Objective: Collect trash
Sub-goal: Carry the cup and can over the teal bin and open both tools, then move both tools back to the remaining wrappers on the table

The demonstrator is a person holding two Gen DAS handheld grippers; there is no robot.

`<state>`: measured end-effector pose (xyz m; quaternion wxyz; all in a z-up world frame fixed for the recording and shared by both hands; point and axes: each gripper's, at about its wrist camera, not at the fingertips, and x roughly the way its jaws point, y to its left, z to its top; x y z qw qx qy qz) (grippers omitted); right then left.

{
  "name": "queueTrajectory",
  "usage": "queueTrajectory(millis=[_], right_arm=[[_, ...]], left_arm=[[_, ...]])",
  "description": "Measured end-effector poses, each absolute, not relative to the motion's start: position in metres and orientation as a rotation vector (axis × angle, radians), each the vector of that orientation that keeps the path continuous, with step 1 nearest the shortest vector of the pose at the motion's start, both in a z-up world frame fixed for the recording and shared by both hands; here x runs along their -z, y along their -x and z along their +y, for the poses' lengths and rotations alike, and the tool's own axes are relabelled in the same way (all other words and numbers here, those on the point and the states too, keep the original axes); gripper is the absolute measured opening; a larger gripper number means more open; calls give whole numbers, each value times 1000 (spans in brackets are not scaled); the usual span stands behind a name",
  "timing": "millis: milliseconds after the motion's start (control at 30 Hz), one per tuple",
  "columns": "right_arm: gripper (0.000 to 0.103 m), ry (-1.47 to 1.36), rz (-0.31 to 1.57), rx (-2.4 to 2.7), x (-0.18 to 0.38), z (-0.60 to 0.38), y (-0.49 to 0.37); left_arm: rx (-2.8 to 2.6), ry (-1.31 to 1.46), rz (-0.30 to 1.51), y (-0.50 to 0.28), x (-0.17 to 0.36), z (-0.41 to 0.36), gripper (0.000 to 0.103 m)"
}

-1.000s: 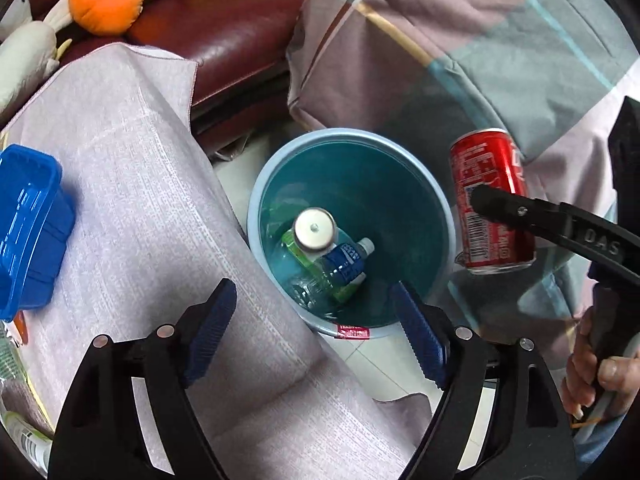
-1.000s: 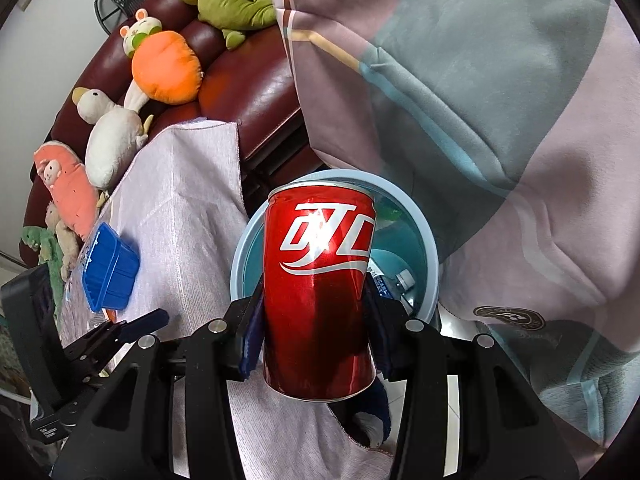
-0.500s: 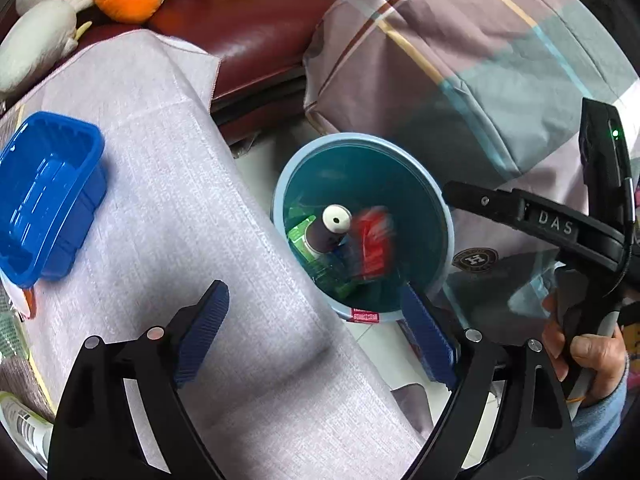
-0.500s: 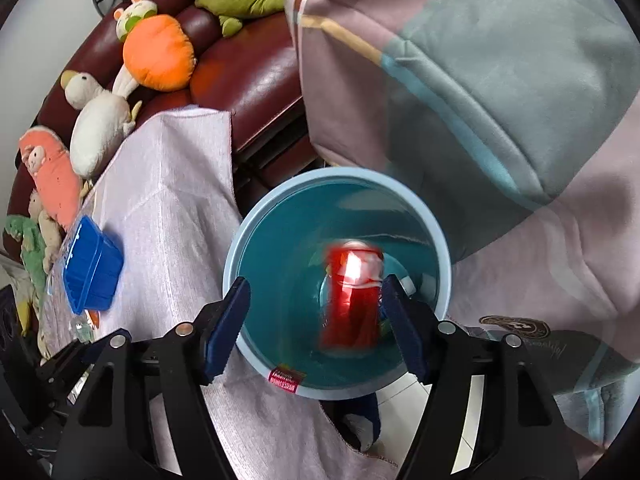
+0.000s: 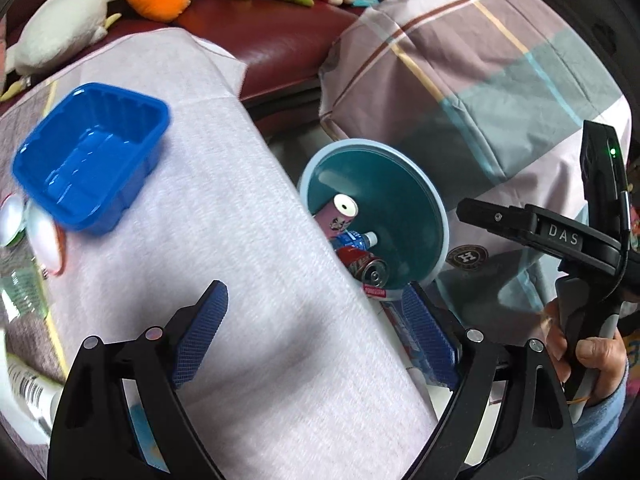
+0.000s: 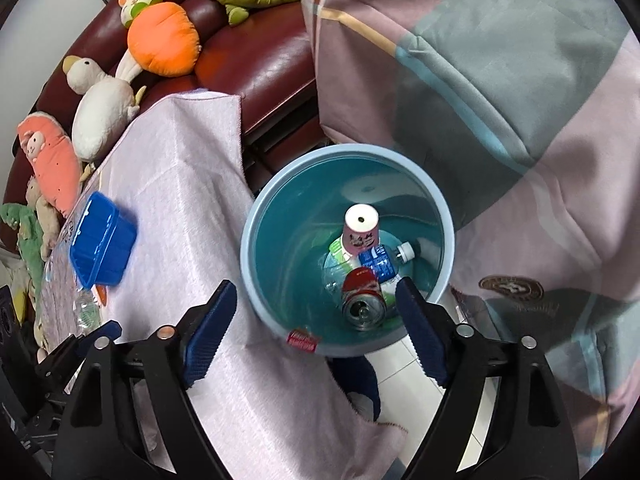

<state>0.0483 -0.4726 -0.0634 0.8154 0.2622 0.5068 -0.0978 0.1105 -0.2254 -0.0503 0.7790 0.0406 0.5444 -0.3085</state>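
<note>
A light-blue trash bin [image 6: 256, 216] stands on the floor between the cloth-covered table and a plaid blanket. In its bottom lie a red soda can [image 6: 362, 300], a pink cup [image 6: 360, 228] and a blue-labelled bottle [image 6: 384, 260]. My right gripper [image 6: 316, 290] hovers over the bin's near rim, its jaws opening with nothing between them. My left gripper [image 5: 315, 294] is open and empty above the table's cloth, left of the bin [image 5: 436, 208]. The can [image 5: 368, 268] shows there too. A blue plastic tray [image 5: 92, 160] sits on the table.
The lilac tablecloth [image 5: 260, 240] hangs over the table edge beside the bin. A clear bottle [image 5: 20, 280] and a white bottle [image 5: 24, 392] lie at the table's left. Plush toys [image 6: 160, 40] line a dark red sofa [image 6: 260, 60]. A hand [image 5: 580, 356] holds the right gripper's handle.
The right gripper let go of the red can, which fell into the bin and now lies on the other trash. The left gripper drifted left over the table, toward the blue tray.
</note>
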Motion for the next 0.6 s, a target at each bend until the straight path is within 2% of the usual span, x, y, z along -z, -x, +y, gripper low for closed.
queueTrajectory(millis=[233, 600], right_arm=[[79, -532, 1098, 160, 51, -432, -38], [79, -385, 1141, -4, 32, -331, -31]], left_arm=[[636, -65, 1149, -94, 37, -186, 90], [509, -6, 1116, -67, 26, -74, 91]])
